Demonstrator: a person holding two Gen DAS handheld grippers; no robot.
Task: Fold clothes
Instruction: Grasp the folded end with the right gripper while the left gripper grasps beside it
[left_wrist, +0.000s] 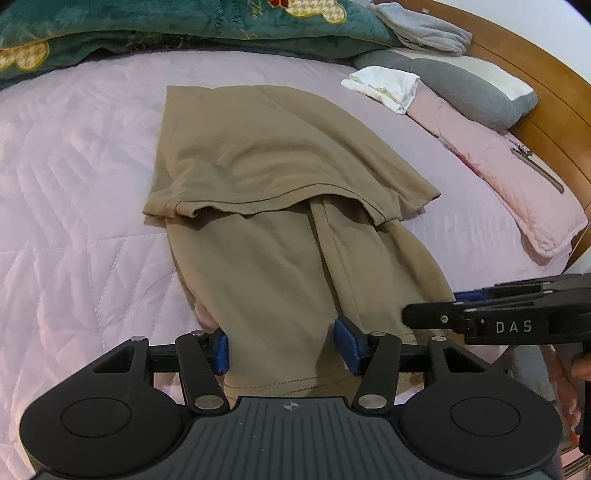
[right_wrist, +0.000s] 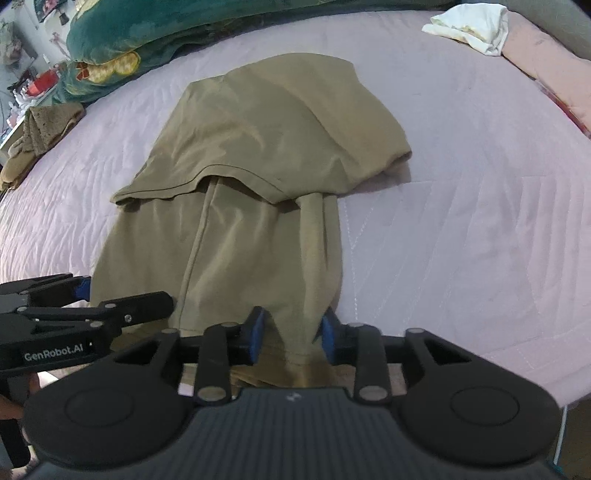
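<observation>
Shirt, tan and already partly folded, lay on the pink quilt with its long axis running straight away from me, its near hem right under both tools. That was the relation I judged the next move to turn on: the cloth stretched from the grippers toward the far side of the bed, so a fold would carry the near end up and over along that line. Both hands sat about equally close to the hem, neither favoured.

My left gripper had its blue pads on either side of the hem's left portion, jaws about halfway in, and the fabric bunched up between them, so I read it as clamped on the shirt. My right gripper stood narrower, its pads pinching a gathered ridge of cloth at the hem's right corner; I took that as gripping the shirt too.

Farther along, a flap folded back over the body, its stitched edge lying across the middle. Beyond that lay a white cloth at the far right, beside a grey pillow, and a green blanket along the far edge.
</observation>
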